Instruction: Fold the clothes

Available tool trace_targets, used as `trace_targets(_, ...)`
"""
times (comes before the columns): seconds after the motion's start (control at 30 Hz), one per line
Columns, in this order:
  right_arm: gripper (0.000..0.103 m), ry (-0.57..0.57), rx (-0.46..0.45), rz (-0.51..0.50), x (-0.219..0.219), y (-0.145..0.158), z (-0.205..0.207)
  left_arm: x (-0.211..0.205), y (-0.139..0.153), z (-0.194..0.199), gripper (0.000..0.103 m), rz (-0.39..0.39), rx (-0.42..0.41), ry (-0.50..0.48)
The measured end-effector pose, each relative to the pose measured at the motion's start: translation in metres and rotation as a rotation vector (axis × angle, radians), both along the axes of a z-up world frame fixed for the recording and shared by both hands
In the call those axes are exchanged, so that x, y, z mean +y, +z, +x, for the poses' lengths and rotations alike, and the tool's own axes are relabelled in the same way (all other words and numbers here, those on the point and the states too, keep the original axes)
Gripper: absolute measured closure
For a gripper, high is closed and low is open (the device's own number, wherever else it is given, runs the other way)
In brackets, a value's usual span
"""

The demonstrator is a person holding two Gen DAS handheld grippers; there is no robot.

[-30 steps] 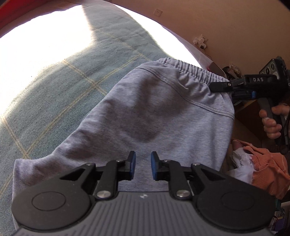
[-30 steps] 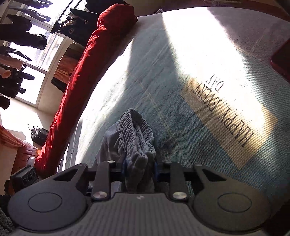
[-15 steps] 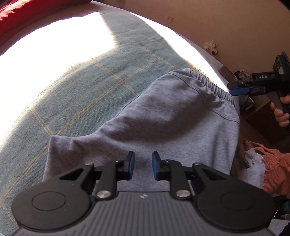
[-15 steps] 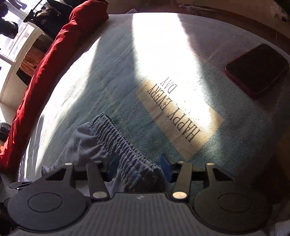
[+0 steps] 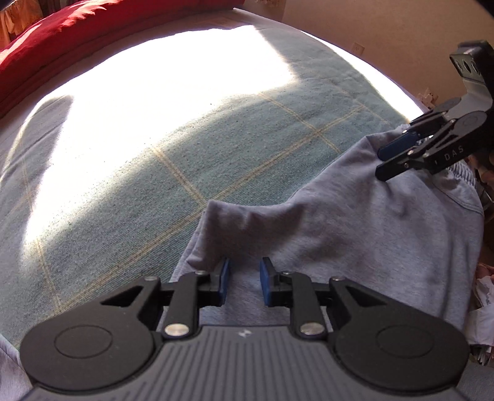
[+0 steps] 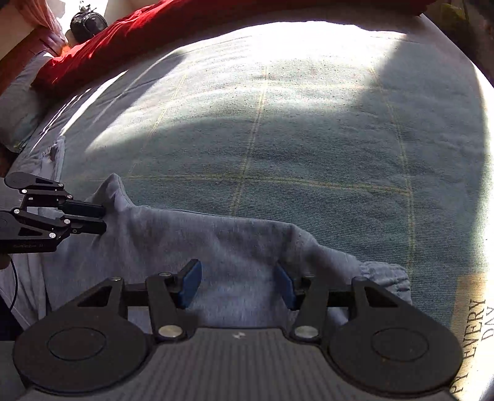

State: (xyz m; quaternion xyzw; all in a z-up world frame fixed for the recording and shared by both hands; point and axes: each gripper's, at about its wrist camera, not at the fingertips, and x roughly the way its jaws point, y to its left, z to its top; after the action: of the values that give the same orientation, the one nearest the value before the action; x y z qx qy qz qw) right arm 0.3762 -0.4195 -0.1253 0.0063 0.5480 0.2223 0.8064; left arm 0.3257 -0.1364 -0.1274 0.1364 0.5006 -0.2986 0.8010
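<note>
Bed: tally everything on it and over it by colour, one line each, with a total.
Grey: 1, the sweatpants
Red: 1, the quilt along the far edge
Green-blue: 1, the checked bed cover
Black with blue pads: 2, the left gripper and the right gripper, both above the sweatpants
Total: 5

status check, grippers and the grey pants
Left gripper empty, jaws narrow. Right gripper closing, clear of cloth. Grey pants rumpled on blanket. Nothing in the way.
</note>
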Motion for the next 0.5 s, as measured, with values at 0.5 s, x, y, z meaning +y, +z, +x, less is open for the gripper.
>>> trace_targets(0.5, 0.046, 0.017, 0.069, -0.097, -0.008, 0.018, -0.013, 0.007, 0.008, -0.038, 0.079, -0.075, 0.067, -0.046)
